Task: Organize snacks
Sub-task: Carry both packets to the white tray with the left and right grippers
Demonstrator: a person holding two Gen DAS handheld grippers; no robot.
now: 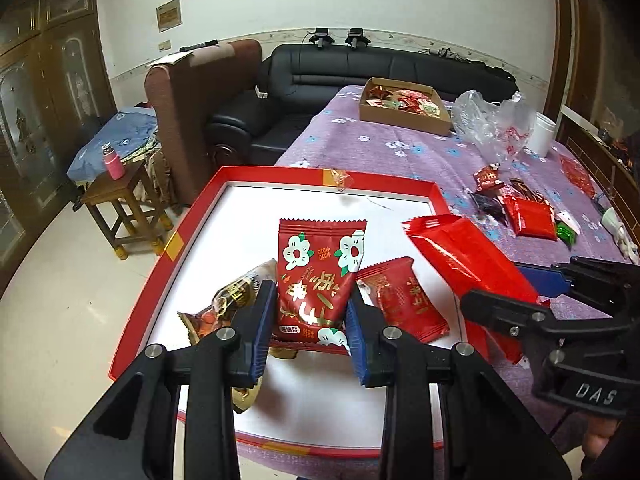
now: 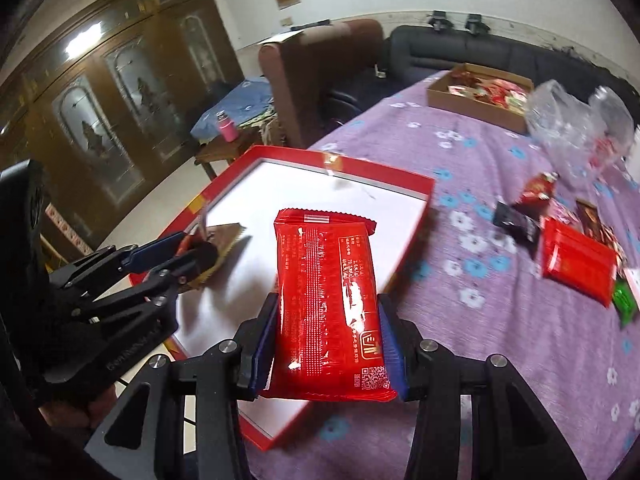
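Observation:
My left gripper (image 1: 308, 336) is shut on a red flower-print snack packet (image 1: 316, 276) and holds it over the red-rimmed white tray (image 1: 304, 172). A brown-gold packet (image 1: 224, 300) and a small red packet (image 1: 400, 300) lie in the tray beside it. My right gripper (image 2: 328, 344) is shut on a plain red snack packet (image 2: 328, 300), held over the tray's right rim (image 2: 416, 216). That packet (image 1: 468, 264) and gripper also show at the right of the left wrist view. The left gripper (image 2: 188, 256) shows at the left of the right wrist view.
Loose snack packets (image 1: 524, 208) lie on the purple flowered tablecloth (image 1: 384, 148) right of the tray. A cardboard box of snacks (image 1: 404, 104), a clear plastic bag (image 1: 492, 120) and a white cup (image 1: 540, 132) stand at the back. A wooden stool (image 1: 116, 208) and sofas stand beyond the table.

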